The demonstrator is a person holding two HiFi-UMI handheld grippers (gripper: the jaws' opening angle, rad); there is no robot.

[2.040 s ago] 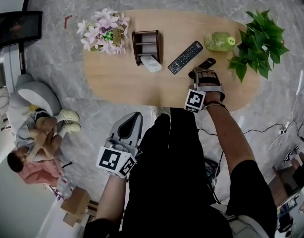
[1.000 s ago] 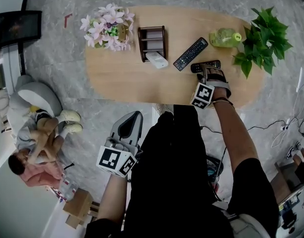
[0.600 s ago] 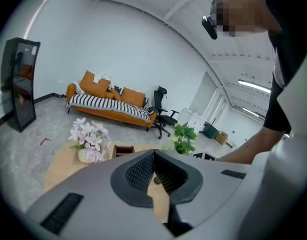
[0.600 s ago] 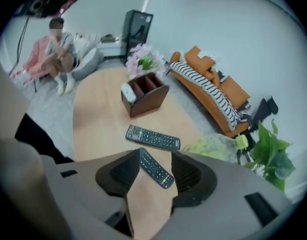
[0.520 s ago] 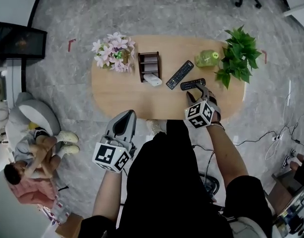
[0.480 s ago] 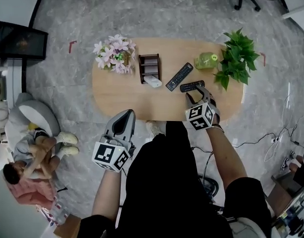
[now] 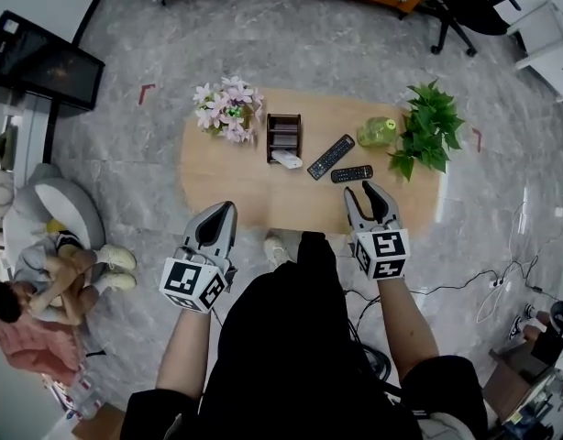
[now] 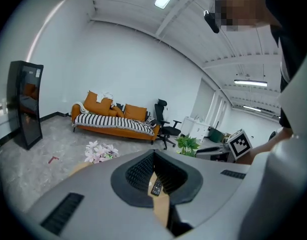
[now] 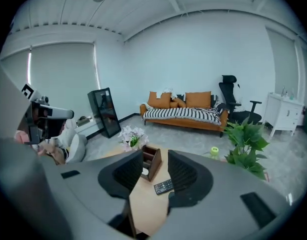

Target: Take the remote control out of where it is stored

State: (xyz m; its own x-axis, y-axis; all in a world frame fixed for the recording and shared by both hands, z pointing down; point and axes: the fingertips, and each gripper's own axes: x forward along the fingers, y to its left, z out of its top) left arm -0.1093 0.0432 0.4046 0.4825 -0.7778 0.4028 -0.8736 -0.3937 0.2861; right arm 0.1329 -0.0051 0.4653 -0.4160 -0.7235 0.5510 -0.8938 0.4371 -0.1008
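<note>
Your oval wooden worktop [image 7: 226,168] spans the middle of the floor. Above its near edge, your left hand-held gripper [image 7: 225,211] has its jaws together on nothing. Your right hand-held gripper [image 7: 362,191] is partly apart and empty, its jaws having just been closing. The brown holder [image 7: 283,136] stands upright. Outside it lie 2 black remotes: the long remote [image 7: 330,156] and, just beside it, the short remote control [image 7: 352,173].
</note>
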